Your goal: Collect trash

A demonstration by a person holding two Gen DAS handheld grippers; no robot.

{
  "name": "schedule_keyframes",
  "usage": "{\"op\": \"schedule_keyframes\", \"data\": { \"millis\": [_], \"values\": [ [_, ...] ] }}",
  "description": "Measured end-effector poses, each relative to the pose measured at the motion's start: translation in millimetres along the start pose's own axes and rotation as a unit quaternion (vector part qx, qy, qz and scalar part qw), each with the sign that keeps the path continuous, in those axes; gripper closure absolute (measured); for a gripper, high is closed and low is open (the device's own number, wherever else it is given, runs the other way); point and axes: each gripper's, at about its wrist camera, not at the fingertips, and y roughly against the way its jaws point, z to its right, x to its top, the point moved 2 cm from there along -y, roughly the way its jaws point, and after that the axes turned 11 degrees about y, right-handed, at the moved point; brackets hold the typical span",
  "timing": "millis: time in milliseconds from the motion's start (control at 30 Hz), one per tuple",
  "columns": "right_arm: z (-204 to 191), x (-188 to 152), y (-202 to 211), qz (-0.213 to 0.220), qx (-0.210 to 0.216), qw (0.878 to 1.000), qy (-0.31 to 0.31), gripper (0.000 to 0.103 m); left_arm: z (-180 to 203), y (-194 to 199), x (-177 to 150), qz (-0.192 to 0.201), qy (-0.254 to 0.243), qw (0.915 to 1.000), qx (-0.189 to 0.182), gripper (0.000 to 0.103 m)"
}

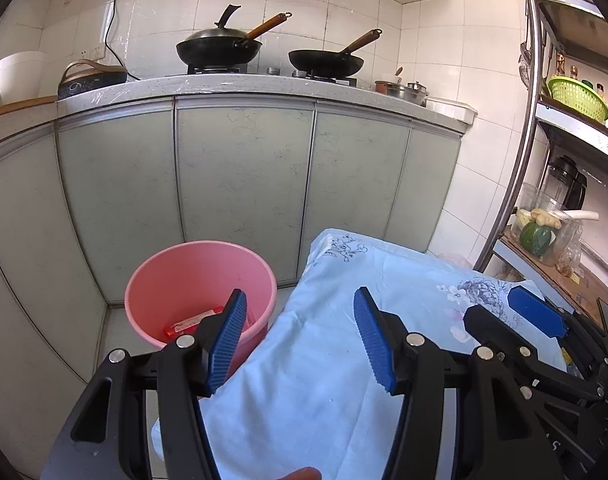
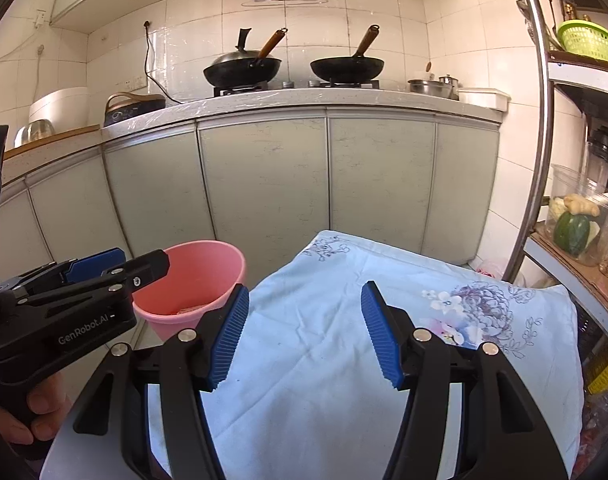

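A pink bucket [image 1: 176, 276] stands on the floor by the cabinets, left of a table under a light blue floral cloth [image 1: 343, 320]. A red wrapper [image 1: 192, 322] lies inside the bucket. My left gripper [image 1: 300, 336] is open and empty, over the cloth's left edge beside the bucket. My right gripper [image 2: 304, 332] is open and empty above the cloth [image 2: 343, 320]. The bucket [image 2: 200, 276] shows in the right wrist view too, behind the left gripper [image 2: 116, 266] seen from the side. The right gripper's side shows in the left wrist view [image 1: 515, 316].
Grey-green cabinet doors [image 1: 244, 168] stand behind the bucket. The counter [image 1: 264, 84] holds two black woks [image 1: 220, 50], pots and a cooker. A metal shelf rack [image 1: 543, 160] on the right holds a green basket, jars and vegetables.
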Motion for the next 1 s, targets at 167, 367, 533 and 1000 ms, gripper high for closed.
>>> {"op": "schedule_keyframes", "data": {
  "millis": [167, 367, 533, 1000],
  "values": [
    [3.3, -4.9, 2.3, 0.000, -0.015, 1.000, -0.001, 0.044, 2.2, -2.7, -5.6, -0.007, -0.001, 1.0000, -0.005, 0.048],
    [3.6, -7.1, 0.7, -0.004, -0.018, 1.000, -0.004, 0.044, 3.5, -5.5, -8.4, -0.010, -0.004, 0.9999, -0.006, 0.048],
    [3.6, -8.5, -0.2, -0.006, -0.018, 1.000, -0.006, 0.044, 5.6, -7.1, -10.0, -0.013, -0.006, 0.9999, -0.006, 0.048],
    [2.7, -9.5, -3.3, -0.014, -0.016, 1.000, -0.011, 0.044, 9.7, -10.4, -11.4, -0.018, -0.013, 0.9997, -0.008, 0.048]
  ]
}}
